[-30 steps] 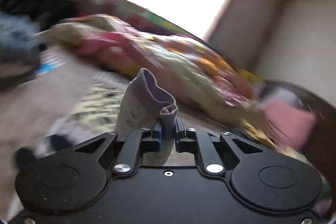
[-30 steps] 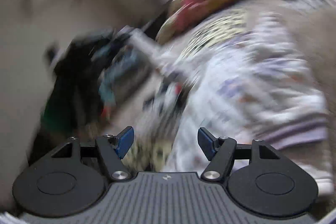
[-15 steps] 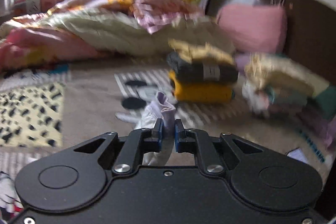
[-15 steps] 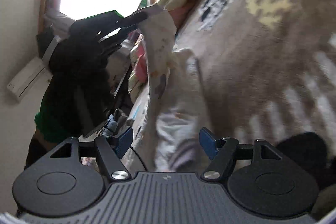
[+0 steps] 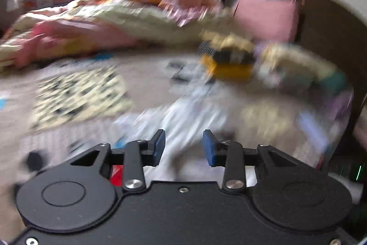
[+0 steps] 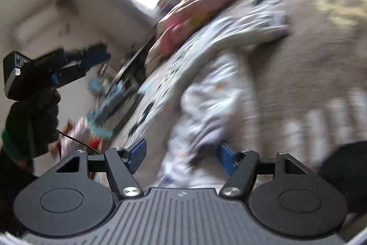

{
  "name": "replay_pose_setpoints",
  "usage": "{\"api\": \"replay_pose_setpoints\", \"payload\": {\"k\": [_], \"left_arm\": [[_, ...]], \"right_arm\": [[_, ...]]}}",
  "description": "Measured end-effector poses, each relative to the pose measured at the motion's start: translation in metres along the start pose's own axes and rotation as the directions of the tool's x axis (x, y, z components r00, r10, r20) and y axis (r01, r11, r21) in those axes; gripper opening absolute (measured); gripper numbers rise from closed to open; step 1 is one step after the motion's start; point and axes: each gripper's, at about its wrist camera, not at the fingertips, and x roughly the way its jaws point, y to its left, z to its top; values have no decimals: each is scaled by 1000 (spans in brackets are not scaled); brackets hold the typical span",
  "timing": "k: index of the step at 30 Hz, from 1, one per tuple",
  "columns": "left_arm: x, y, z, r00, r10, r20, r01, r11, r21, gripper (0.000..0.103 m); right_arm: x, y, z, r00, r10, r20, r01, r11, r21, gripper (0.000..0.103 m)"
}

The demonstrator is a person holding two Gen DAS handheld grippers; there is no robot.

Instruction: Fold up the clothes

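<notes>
Having released garment point(image 5: 183, 121), left claw point(image 5: 184, 145) spread

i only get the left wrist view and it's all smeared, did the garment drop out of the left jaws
Observer: The right wrist view shows the left gripper up in the air off to the side, with no cloth hanging from it.
Operator: so where's the garment
Observer: The pale printed garment lies crumpled on the bed, straight ahead of the right gripper.
Operator: is the right one holding it
Observer: No. Its jaws stand wide apart, and the cloth sits in front of and between them, not pinched.
</notes>
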Motion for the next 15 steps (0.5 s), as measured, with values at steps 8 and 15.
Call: {"api": "replay_pose_setpoints", "payload": {"k": [8, 15], "left_arm": [[-72, 54, -82, 976, 202, -76, -203, 979, -8, 35], [-11, 23, -103, 990, 83, -110, -77, 995, 59, 30]], "right_arm": [[55, 82, -8, 992, -95, -86, 74, 972, -225, 80], [91, 125, -31, 959, -248, -141, 189, 922, -337, 26]]}}
